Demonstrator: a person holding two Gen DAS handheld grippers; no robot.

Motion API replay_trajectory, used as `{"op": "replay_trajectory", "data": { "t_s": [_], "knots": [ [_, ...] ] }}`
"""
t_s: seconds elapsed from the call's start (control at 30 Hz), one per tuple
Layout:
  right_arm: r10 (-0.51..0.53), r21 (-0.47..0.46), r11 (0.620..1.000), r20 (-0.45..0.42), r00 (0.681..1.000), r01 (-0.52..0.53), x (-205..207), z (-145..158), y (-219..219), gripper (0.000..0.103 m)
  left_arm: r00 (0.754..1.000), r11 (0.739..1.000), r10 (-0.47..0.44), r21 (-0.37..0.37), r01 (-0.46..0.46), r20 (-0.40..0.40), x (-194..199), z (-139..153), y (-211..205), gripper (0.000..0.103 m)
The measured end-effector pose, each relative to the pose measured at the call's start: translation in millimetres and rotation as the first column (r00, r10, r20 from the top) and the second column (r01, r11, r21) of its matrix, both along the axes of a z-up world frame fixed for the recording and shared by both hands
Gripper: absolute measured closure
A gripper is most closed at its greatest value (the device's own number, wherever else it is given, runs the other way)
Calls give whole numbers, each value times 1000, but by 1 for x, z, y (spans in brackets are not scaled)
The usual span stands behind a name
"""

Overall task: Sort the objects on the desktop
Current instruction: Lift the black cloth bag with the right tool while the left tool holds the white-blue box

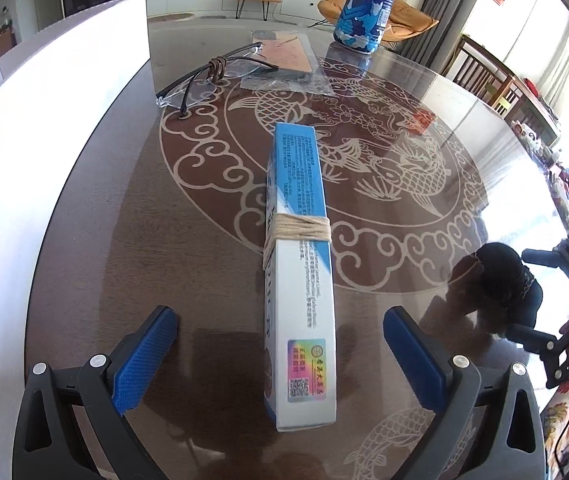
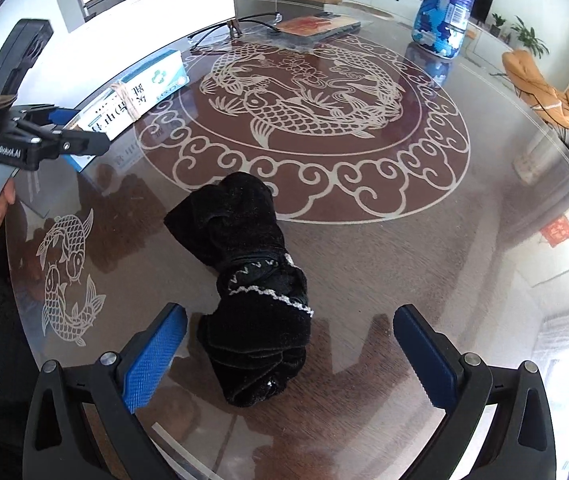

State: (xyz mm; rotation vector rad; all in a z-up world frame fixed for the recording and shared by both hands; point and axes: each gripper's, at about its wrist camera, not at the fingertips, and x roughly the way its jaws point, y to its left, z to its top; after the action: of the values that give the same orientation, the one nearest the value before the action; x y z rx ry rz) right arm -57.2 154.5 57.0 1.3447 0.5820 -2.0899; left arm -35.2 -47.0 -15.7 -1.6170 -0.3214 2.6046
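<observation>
My two grippers hang over the round glass-topped table [image 1: 424, 92], its fish-and-cloud pattern filling the middle of both frames. A white board [image 1: 44, 120] covers the left of the left view.

The long blue-and-white box [image 1: 300, 264] runs up the centre of the left wrist frame, standing on its narrow edge, with twine wound round its middle. Its near end sits between the blue pads of my left gripper [image 1: 280, 356], and its long axis points straight away along the fingers. The jaws stand wide apart, with clear gaps on both sides of the box. I judge the box ready for a squeeze across its thin width.

The black cloth bundle [image 2: 252, 292], knotted with a white-stitched band, lies lower centre in the right wrist frame. Its near end reaches between the spread fingers of my right gripper [image 2: 290, 360], closer to the left pad, and its length leans up and to the left. Nothing is held there either.

At the top of both frames stand a blue patterned can [image 1: 368, 4] and a flat plastic-wrapped packet [image 1: 284, 60]. Glasses [image 1: 212, 76] lie folded at upper left of the left view.
</observation>
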Motion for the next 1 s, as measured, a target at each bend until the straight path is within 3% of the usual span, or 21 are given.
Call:
{"op": "replay_trajectory", "data": {
  "t_s": [0.07,0.2,0.33,0.4,0.43,0.47,0.5,0.57,0.73,1.0],
  "knots": [
    [12,-14,1000,-2,1000,-12,3,5,-4,0,1000,1000,1,23,-1,8,-8,0,-3,0],
    [8,-32,999,-5,1000,-9,3,10,-9,5,998,997,-40,-70,43,42,-18,-2,9,0],
    [12,-31,999,32,999,-11,-1,8,-10,32,997,986,-78,-147,80,20,-17,-1,19,0],
    [18,-24,1000,60,998,-17,-2,4,-10,42,996,981,-91,-172,94,25,-18,-3,23,25],
    [20,-19,1000,47,999,-19,-1,4,-10,53,996,976,-92,-199,93,16,-18,-1,24,30],
    [20,-22,1000,47,999,-19,-1,6,-10,65,995,975,-98,-198,98,7,-17,1,25,43],
    [12,-33,999,52,999,-10,0,8,-9,65,995,978,-98,-187,97,1,-16,3,24,60],
    [-8,-56,998,35,999,10,3,15,-6,65,996,981,-85,-175,81,-16,-11,8,21,78],
    [-27,-111,993,16,999,29,13,33,-5,66,993,987,-60,-155,44,-103,21,31,20,78],
    [-37,-138,990,28,999,41,17,45,-22,66,989,990,-34,-139,14,-147,43,54,8,78]
  ]
}}
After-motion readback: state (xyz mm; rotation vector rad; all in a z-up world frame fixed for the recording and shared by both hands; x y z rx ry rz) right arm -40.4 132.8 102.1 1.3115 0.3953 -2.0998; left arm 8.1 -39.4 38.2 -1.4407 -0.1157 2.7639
